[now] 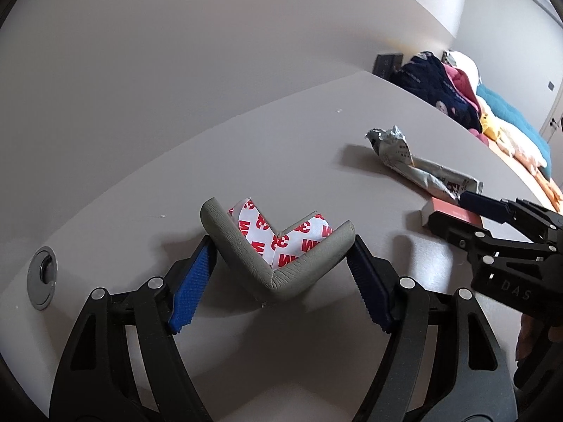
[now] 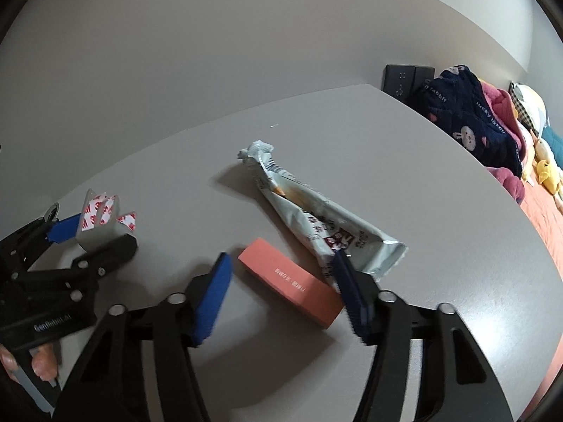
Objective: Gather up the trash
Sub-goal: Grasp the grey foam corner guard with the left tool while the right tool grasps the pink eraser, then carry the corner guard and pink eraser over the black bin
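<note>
my left gripper (image 1: 281,263) clamps the grey corner guard (image 1: 278,267), its v opening away from me. right gripper (image 2: 281,288) straddles the orange box (image 2: 292,281) unclamped, long axis diagonal; bare table (image 2: 352,133) beyond.

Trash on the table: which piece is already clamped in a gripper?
The grey corner guard, pressed between the left gripper's pads. The orange box and crumpled wrapper lie loose.
</note>
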`<state>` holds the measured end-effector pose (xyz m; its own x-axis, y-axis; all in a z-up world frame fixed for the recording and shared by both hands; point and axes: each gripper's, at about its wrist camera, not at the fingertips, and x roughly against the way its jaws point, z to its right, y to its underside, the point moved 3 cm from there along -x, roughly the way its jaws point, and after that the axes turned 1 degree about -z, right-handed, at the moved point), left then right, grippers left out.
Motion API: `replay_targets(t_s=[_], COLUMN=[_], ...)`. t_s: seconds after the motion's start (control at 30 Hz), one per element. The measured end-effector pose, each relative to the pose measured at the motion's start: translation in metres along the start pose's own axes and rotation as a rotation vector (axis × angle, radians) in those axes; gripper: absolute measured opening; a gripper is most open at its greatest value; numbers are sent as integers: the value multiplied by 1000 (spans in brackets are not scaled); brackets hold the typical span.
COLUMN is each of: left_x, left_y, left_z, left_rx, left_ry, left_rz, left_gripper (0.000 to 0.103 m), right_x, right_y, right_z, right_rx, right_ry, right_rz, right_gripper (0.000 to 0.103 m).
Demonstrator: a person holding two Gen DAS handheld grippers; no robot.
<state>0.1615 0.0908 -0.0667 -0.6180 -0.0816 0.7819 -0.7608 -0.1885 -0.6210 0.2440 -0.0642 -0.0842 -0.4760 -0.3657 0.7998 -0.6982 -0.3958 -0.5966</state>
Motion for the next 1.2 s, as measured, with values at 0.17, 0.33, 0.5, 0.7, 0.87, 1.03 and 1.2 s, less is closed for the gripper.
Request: replay_targets(t_s=[0.17, 0.33, 0.5, 0.7, 0.87, 1.03, 1.2], left_x=[3, 4, 11, 19, 31, 43, 56], left_y=[-1, -3, -2, 2, 10, 16, 21], left_z=[-3, -1, 1, 11, 18, 27, 35], left_rx=[4, 3, 0, -3, -4, -13, -13], left_ry=[-7, -5, -3, -1, 4, 5, 11], left_rz=[6, 11, 23, 31, 34, 41, 54], left_gripper=[73, 73, 73, 73, 73, 73, 73], right_x=[2, 10, 27, 47, 62, 77, 92], right_y=[0, 3, 3, 3, 9, 17, 24], right_z=[1, 5, 10, 15, 19, 21, 21], right_rx=[7, -27, -54, -67, -88, -97, -96], right_ry=[11, 9, -14, -25, -40, -42, -42], right_rz=[-2, 16, 47, 72, 79, 90, 103], right_gripper=[21, 20, 20, 20, 20, 20, 20])
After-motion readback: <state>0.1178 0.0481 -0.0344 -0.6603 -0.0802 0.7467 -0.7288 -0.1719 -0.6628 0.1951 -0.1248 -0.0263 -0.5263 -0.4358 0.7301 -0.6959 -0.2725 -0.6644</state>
